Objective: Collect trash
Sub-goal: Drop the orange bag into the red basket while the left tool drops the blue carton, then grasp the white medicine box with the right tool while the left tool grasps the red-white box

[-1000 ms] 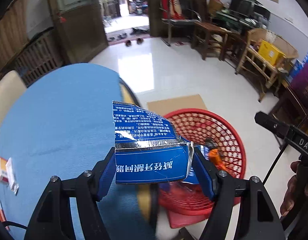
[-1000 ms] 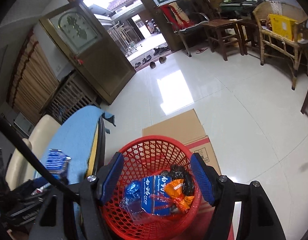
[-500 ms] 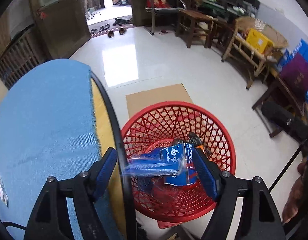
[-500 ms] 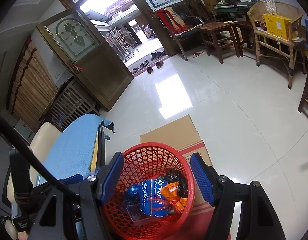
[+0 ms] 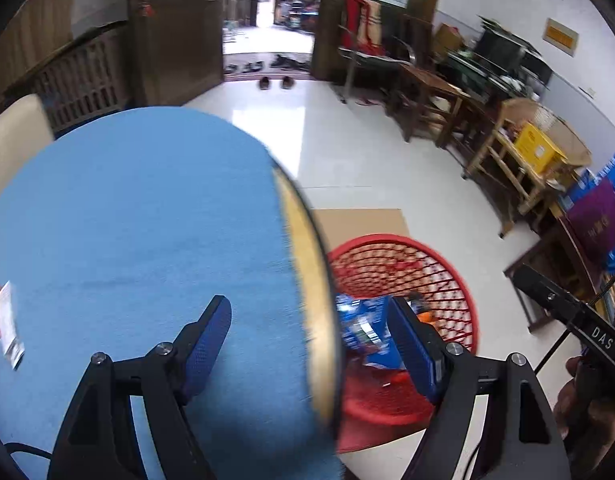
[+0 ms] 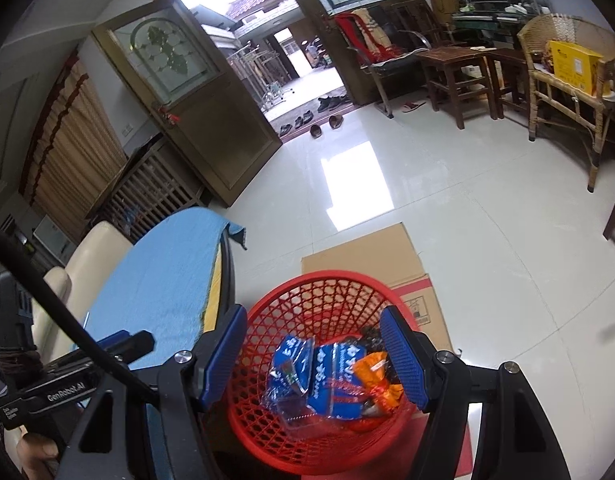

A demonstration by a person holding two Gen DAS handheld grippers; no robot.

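A red mesh basket (image 6: 327, 280) stands on the floor beside the blue-clothed round table (image 5: 139, 208). Inside it lie two blue cartons (image 6: 335, 376), an orange wrapper (image 6: 375, 376) and some clear plastic. My left gripper (image 5: 309, 344) hangs open over the table's edge with nothing between its pads; the basket (image 5: 439, 276) and a blue carton (image 5: 363, 328) show past its right finger. My right gripper (image 6: 313, 356) is open and empty above the basket. An orange and white packet (image 5: 5, 320) lies on the cloth at the far left.
Flattened cardboard (image 6: 367, 252) lies under and behind the basket. A cream chair (image 6: 91, 256) stands at the table's far side. Wooden chairs and tables (image 6: 467, 72) line the right wall, and shoes (image 6: 327, 122) sit by the open door. A hand (image 5: 583, 404) holds the right gripper's handle.
The left gripper let go of the blue carton, which dropped into the basket. It then swung left over the table's edge. The right gripper drew slightly up and away from the basket.
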